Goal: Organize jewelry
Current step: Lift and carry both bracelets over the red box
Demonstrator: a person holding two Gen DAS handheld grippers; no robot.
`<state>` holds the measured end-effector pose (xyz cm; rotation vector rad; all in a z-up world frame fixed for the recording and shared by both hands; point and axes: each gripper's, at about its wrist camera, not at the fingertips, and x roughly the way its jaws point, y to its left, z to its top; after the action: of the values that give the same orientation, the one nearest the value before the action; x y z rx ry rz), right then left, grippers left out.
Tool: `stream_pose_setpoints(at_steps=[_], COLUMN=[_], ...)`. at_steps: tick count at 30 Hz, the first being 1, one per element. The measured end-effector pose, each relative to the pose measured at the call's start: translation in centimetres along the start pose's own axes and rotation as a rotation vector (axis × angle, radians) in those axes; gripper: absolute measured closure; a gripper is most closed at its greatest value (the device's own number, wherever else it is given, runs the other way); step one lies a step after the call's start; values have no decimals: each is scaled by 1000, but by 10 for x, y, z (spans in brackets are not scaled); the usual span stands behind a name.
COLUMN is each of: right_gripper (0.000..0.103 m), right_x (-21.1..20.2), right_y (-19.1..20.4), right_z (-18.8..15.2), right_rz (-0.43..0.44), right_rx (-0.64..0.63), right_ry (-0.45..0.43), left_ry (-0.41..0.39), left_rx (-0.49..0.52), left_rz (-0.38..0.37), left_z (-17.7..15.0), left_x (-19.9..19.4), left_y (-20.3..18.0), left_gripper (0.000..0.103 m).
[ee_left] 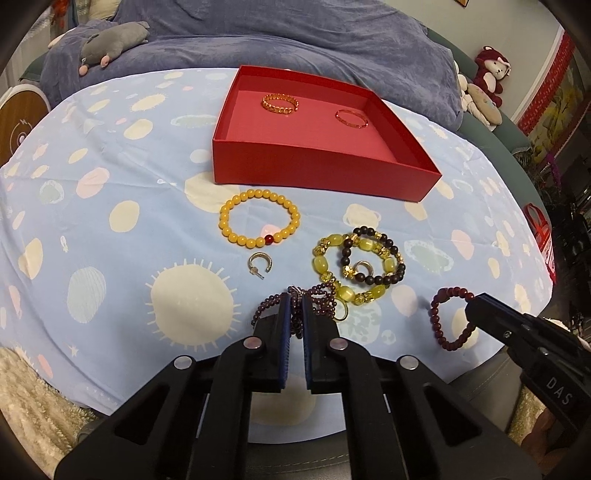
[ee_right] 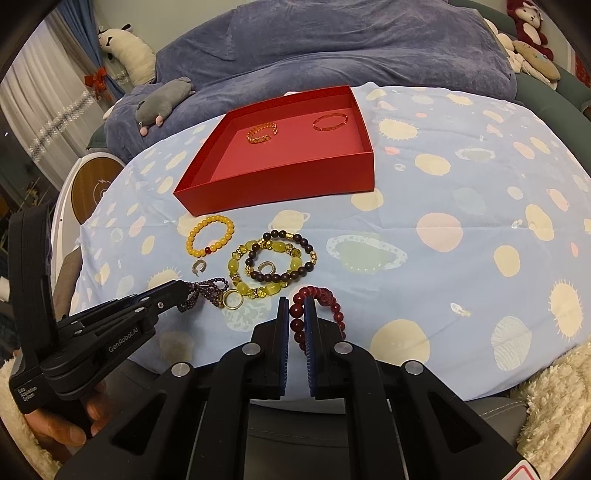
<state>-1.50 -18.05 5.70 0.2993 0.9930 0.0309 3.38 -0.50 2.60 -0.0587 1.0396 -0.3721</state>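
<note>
A red box (ee_left: 317, 173) (ee_right: 280, 184) holds a gold chain bracelet (ee_left: 280, 104) (ee_right: 262, 132) and a thin red bangle (ee_left: 351, 119) (ee_right: 330, 121). My left gripper (ee_left: 295, 301) (ee_right: 181, 287) is shut on a purple bead strand (ee_left: 325, 301) (ee_right: 207, 288) on the cloth. My right gripper (ee_right: 296, 304) (ee_left: 471, 306) is shut on a dark red bead bracelet (ee_right: 325, 306) (ee_left: 441, 317). On the cloth lie a yellow bead bracelet (ee_left: 225, 225) (ee_right: 194, 236), a yellow-green bracelet (ee_left: 325, 264) (ee_right: 240, 271), a dark bead bracelet (ee_left: 391, 249) (ee_right: 295, 273), two silver earrings (ee_left: 258, 263) (ee_left: 364, 268) and a gold ring (ee_right: 232, 299).
The table carries a blue cloth with planet prints (ee_left: 110, 221) (ee_right: 461, 221). A blue blanket (ee_left: 295, 33) and plush toys (ee_left: 110, 40) (ee_left: 491, 70) lie behind. A round wooden-faced device (ee_right: 92, 188) stands at the left edge. White fluffy fabric (ee_right: 554, 398) lies below.
</note>
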Motion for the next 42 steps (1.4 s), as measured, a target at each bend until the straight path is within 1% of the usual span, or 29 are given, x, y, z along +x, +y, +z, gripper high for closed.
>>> stream_pose_setpoints(at_steps=[7,13,19,24,29,35,38,42], right_gripper=[95,95,95,95,95,95,95,95], right_x=[-9,-21,-30,-27,-17,10,30,56], right_y=[2,6,5,8,13,14,13,12], right_z=[8,32,58,83,119,160,172,180], right_rz=[18,40,52,70,84,72,62,60], right_rx=[5,-9,-10,-35,-61,-76,-79,-90], right_ry=[-16,-61,-101,-91,-82,-74,-46,4], left_ry=[-46,-82,-135,-143,-121,-99,-71,-23], left_rx=[-29,-22,0,33,52,70,64,62], left_rz=[-45,-68,-66,-54,-43,-30,-23,-15], left_z=[20,50,86,113,142,172,181,188], left_x=[-25,-43,-56,-57,-45,-12,10,40], left_y=[-3,-8,-10,-13,-17,-21,-18,-14], left_gripper=[98,98,98,98,98,98,98,98])
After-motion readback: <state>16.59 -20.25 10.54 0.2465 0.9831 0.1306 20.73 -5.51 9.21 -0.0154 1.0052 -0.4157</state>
